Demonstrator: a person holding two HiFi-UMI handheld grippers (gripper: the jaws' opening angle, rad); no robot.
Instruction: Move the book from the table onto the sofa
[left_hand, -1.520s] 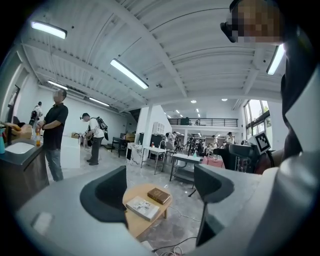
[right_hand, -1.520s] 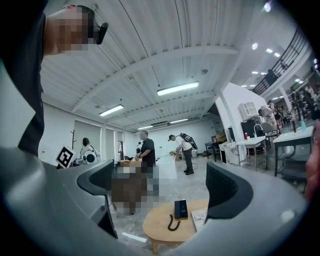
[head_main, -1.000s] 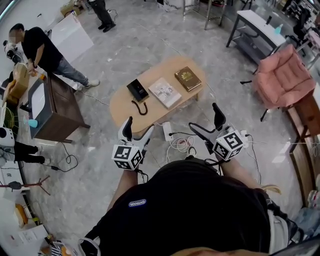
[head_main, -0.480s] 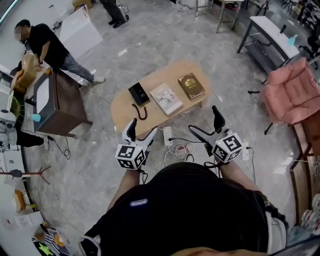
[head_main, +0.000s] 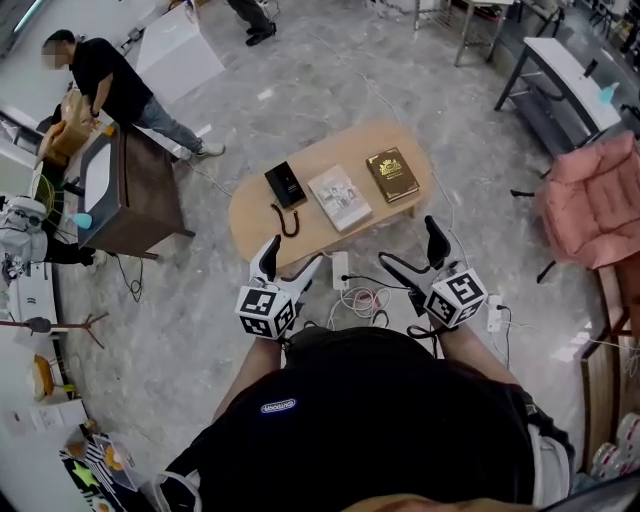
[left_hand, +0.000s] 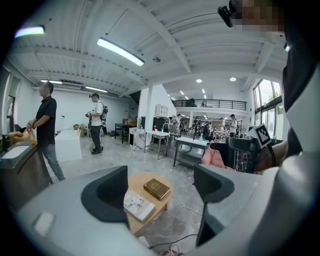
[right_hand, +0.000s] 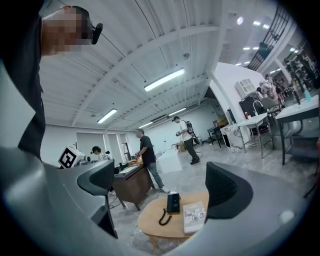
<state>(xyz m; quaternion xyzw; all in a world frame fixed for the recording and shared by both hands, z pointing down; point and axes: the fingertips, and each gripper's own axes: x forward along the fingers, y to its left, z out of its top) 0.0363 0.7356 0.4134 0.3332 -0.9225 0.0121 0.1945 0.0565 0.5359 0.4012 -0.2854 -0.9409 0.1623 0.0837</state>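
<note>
Brown book (head_main: 392, 174) on right end of desk (head_main: 250, 215), long axis roughly near-far; ahead of, well apart from both grippers; right gripper (head_main: 408, 245) nearer; left gripper (head_main: 290, 258) alike: jaws spread, empty.

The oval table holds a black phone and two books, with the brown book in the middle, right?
Not quite: the head view shows the pale book in the middle; the brown book lies at one end of the table, opposite the black phone.

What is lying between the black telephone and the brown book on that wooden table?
A pale booklet lies flat on the table between the telephone and the brown book, touching neither; the head view shows it.
</note>
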